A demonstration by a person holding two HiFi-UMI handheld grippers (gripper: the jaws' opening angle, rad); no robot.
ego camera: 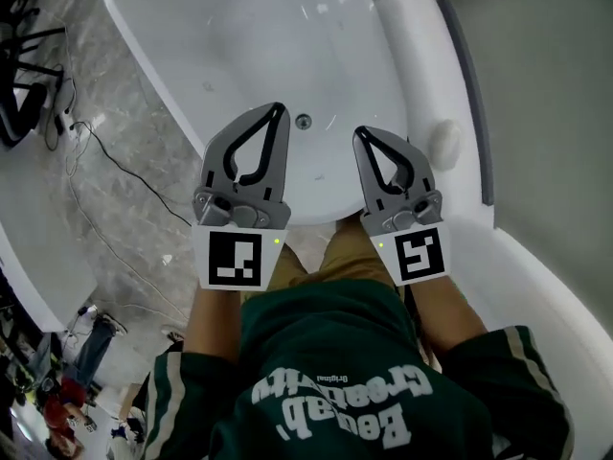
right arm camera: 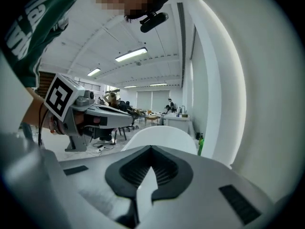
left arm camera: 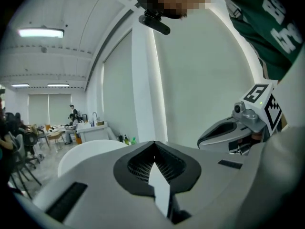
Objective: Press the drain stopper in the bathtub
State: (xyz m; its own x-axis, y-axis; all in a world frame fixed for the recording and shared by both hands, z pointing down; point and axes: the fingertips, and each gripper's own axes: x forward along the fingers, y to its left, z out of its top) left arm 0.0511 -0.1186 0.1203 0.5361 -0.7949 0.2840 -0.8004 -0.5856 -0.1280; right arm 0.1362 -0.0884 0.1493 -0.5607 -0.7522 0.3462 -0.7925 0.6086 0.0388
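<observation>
Drain stopper (ego camera: 304,121) sits in the floor of the white bathtub (ego camera: 239,27), near its close end, and in the head view it shows between the tips of your tongs. Your left tongs (ego camera: 279,110) and right tongs (ego camera: 360,134) are both clenched on nothing.

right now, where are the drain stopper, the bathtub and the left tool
drain stopper (ego camera: 304,121), head view, centre of the small round metal cap
bathtub (ego camera: 239,56), head view, bare white inner surface
left tool (ego camera: 278,113), head view, the tip where its jaws meet
</observation>
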